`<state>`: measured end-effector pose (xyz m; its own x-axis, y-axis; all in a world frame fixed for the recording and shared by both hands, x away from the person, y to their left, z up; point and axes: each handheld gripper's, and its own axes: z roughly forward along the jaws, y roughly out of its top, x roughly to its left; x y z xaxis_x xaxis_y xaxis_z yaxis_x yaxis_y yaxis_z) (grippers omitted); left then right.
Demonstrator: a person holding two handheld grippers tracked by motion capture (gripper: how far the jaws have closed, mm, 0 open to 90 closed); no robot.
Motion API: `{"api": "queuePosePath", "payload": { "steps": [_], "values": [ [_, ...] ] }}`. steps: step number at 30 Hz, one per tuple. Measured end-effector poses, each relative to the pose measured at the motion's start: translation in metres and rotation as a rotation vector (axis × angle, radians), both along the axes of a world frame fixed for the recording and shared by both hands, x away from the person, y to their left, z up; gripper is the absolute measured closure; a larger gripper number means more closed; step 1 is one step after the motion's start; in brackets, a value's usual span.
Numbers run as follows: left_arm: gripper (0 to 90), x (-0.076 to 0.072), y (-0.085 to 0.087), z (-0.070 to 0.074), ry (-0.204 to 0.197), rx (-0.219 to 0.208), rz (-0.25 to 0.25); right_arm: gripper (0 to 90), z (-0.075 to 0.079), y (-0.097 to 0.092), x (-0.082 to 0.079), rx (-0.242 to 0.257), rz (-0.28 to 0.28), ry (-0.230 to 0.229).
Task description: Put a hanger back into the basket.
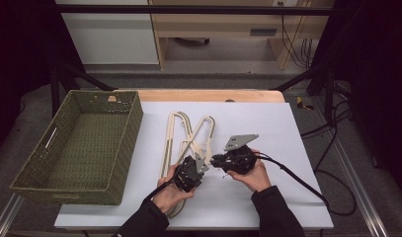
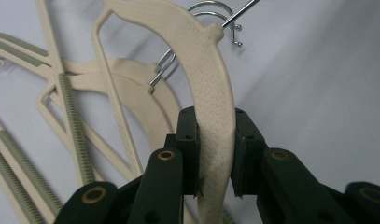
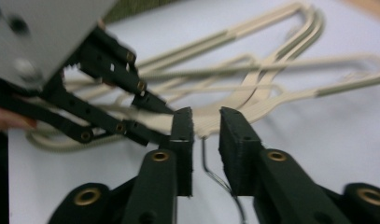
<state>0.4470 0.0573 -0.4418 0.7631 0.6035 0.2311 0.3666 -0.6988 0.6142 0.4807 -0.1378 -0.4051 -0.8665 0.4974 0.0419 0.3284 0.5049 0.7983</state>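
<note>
Several cream plastic hangers [image 1: 186, 131] lie overlapped on the white sheet [image 1: 267, 197]. My left gripper [image 1: 200, 167] is shut on the broad shoulder of the top cream hanger [image 2: 197, 51], and its pads squeeze the textured band just below the metal hook [image 2: 211, 9]. My right gripper [image 1: 214, 160] points left at it, almost tip to tip. In the right gripper view the right gripper [image 3: 206, 126] stands slightly open. A thin wire hook [image 3: 215, 177] runs beneath the gap, untouched by the pads. The left gripper [image 3: 162, 120] shows close by on the left.
A green woven basket [image 1: 124, 148] stands at the left of the table. More hangers [image 2: 75, 116] spread beyond the held one. A grey plate [image 1: 240, 141] tops the right gripper and cables trail off to the right. Wooden table edge [image 1: 208, 95] at the back.
</note>
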Motion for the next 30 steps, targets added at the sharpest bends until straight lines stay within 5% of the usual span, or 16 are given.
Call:
{"api": "queuePosePath", "payload": {
  "steps": [3, 6, 7, 14, 19, 28, 30],
  "values": [
    [77.4, -0.003, 0.008, 0.009, -0.021, -0.016, 0.017, 61.1, 0.024, -0.023, -0.009, 0.114, -0.076, -0.099],
    [78.6, -0.005, 0.014, 0.015, -0.039, -0.021, 0.031, 55.6, 0.032, -0.040, -0.015, 0.160, -0.127, -0.135],
    [79.1, -0.006, 0.019, 0.019, -0.047, -0.035, 0.046, 46.4, 0.035, -0.054, -0.019, 0.189, -0.193, -0.160],
    [83.3, -0.003, 0.049, 0.037, -0.099, -0.075, 0.143, 25.6, 0.022, -0.087, -0.024, 0.237, -0.280, -0.132],
    [85.8, 0.002, 0.064, 0.041, -0.121, -0.103, 0.195, 22.7, 0.016, -0.096, -0.027, 0.241, -0.313, -0.123],
    [86.2, -0.002, 0.089, 0.053, -0.147, -0.224, 0.212, 19.8, 0.014, -0.105, -0.033, 0.267, -0.330, -0.115],
    [86.2, -0.007, 0.096, 0.064, -0.149, -0.287, 0.212, 19.1, 0.015, -0.106, -0.034, 0.279, -0.329, -0.107]
  ]
}}
